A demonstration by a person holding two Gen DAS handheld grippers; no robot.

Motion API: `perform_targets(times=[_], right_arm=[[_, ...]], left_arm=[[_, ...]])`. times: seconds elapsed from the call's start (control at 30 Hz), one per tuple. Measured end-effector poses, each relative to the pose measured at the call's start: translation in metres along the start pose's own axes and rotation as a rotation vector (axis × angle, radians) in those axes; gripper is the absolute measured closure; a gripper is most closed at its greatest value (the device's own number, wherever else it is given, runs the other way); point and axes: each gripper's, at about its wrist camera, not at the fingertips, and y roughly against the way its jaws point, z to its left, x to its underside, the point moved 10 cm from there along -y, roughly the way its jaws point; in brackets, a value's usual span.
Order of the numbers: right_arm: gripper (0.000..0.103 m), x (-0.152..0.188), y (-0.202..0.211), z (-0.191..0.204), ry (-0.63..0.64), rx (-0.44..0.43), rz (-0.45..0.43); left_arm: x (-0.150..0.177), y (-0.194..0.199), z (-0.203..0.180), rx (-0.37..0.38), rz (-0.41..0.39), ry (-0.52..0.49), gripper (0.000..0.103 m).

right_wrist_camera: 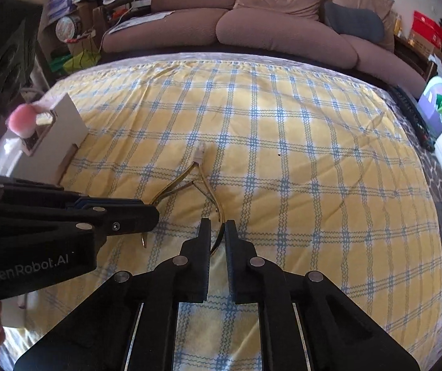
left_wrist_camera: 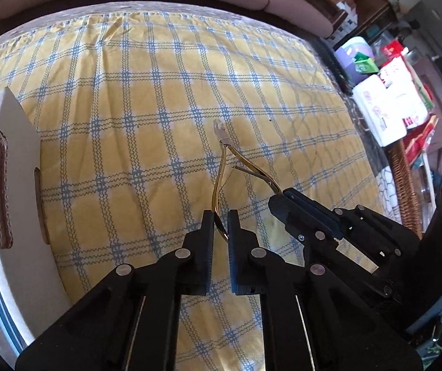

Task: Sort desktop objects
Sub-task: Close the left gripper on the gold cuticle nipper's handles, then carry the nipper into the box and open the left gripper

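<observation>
Gold nail nippers [left_wrist_camera: 225, 157] with a clear cap on the tip are held between both grippers above the yellow checked tablecloth [left_wrist_camera: 159, 92]. My left gripper [left_wrist_camera: 220, 219] is shut on one gold handle. My right gripper [left_wrist_camera: 278, 199] comes in from the right and is shut on the other handle. In the right wrist view the nippers [right_wrist_camera: 197, 176] spread open; my right gripper [right_wrist_camera: 218, 227] clamps the right handle and my left gripper [right_wrist_camera: 153, 213] clamps the left one.
A white cardboard storage box [left_wrist_camera: 20, 185] stands at the table's left edge; in the right wrist view it [right_wrist_camera: 51, 145] holds a pink puff [right_wrist_camera: 23, 119]. A brown sofa [right_wrist_camera: 252, 15] lies beyond the table. Cluttered boxes and a wicker basket [left_wrist_camera: 403, 179] sit at the right.
</observation>
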Motion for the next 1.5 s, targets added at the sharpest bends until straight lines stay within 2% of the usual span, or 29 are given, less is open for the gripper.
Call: perform_targets(times=[0.27, 0.43, 0.6, 0.77, 0.87, 1.07, 1.37, 1.5], right_arm=[[0.095, -0.018, 0.056, 0.012, 0.006, 0.009, -0.054], [0.094, -0.033, 0.100, 0.038, 0.022, -0.005, -0.110], [0.094, -0.042, 0.133, 0.090, 0.064, -0.035, -0.146], [0.094, -0.032, 0.138, 0.150, 0.078, -0.097, -0.146], [0.094, -0.019, 0.129, 0.180, 0.068, -0.136, -0.122], [0.093, 0.019, 0.102, 0.217, 0.055, -0.161, -0.054], [0.093, 0.045, 0.072, 0.221, 0.052, -0.104, 0.017], [0.089, 0.049, 0.073, 0.218, 0.057, -0.086, 0.028]], left_arm=[[-0.003, 0.058, -0.020, 0.083, -0.058, 0.003, 0.095], [0.004, 0.109, -0.020, 0.115, -0.108, 0.003, 0.095], [0.020, 0.162, 0.007, 0.106, -0.135, 0.000, 0.095], [0.049, 0.197, 0.050, 0.076, -0.147, 0.013, 0.095], [0.071, 0.201, 0.077, 0.061, -0.135, 0.036, 0.096], [0.105, 0.181, 0.115, 0.056, -0.092, 0.093, 0.096], [0.123, 0.153, 0.126, 0.043, -0.063, 0.104, 0.096], [0.124, 0.160, 0.125, 0.041, -0.081, 0.104, 0.089]])
